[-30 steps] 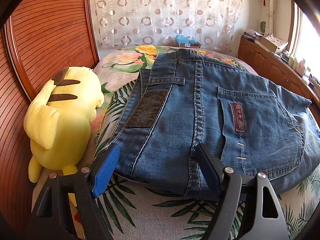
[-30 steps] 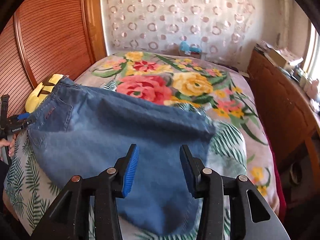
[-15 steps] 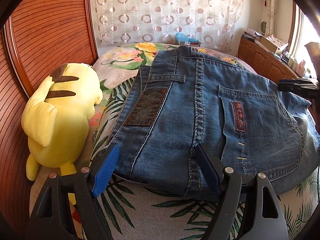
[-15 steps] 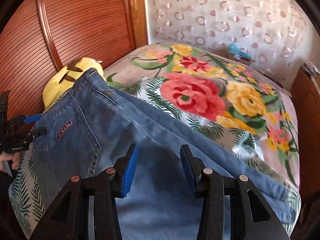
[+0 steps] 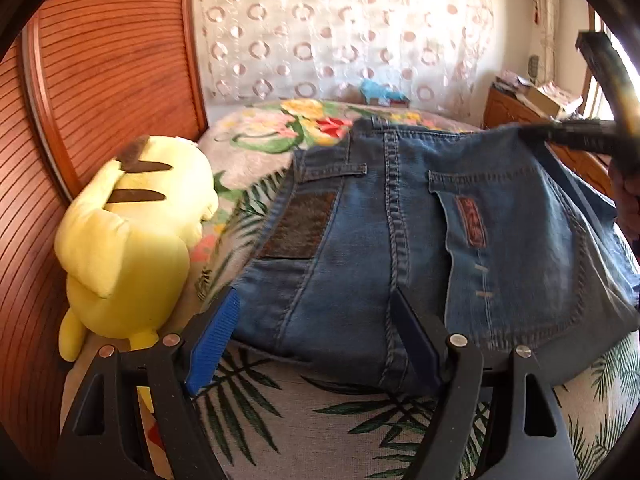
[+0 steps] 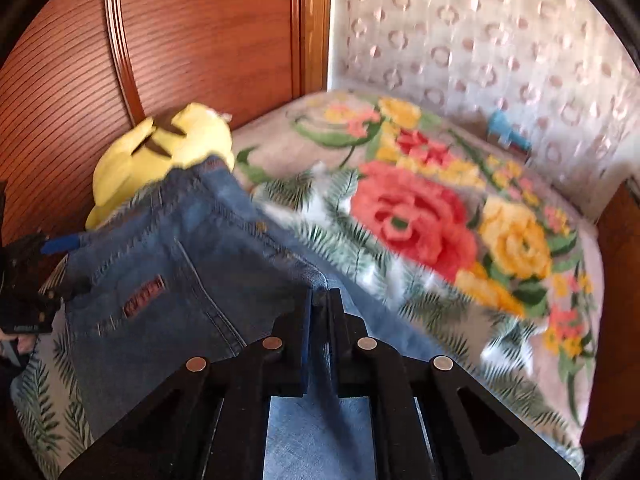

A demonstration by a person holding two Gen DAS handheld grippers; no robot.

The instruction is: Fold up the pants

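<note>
Blue jeans (image 5: 420, 240) lie back pockets up on the floral bed cover. My left gripper (image 5: 316, 340) is open, its blue pads either side of the jeans' near edge at the centre seam. My right gripper (image 6: 319, 312) is shut on a fold of the jeans (image 6: 180, 280) at their edge and holds it raised. It also shows in the left wrist view (image 5: 576, 136), at the jeans' far right corner. The left gripper shows at the left edge of the right wrist view (image 6: 36, 272).
A yellow plush toy (image 5: 132, 240) lies left of the jeans against the wooden headboard (image 5: 100, 80). The flowered bed cover (image 6: 440, 220) stretches beyond the jeans. A wooden cabinet (image 5: 520, 112) stands at the right. A curtain (image 5: 340, 28) hangs behind the bed.
My right gripper has closed on the jeans' edge and swung left, lifting that corner. My left gripper has stayed open at the near edge.
</note>
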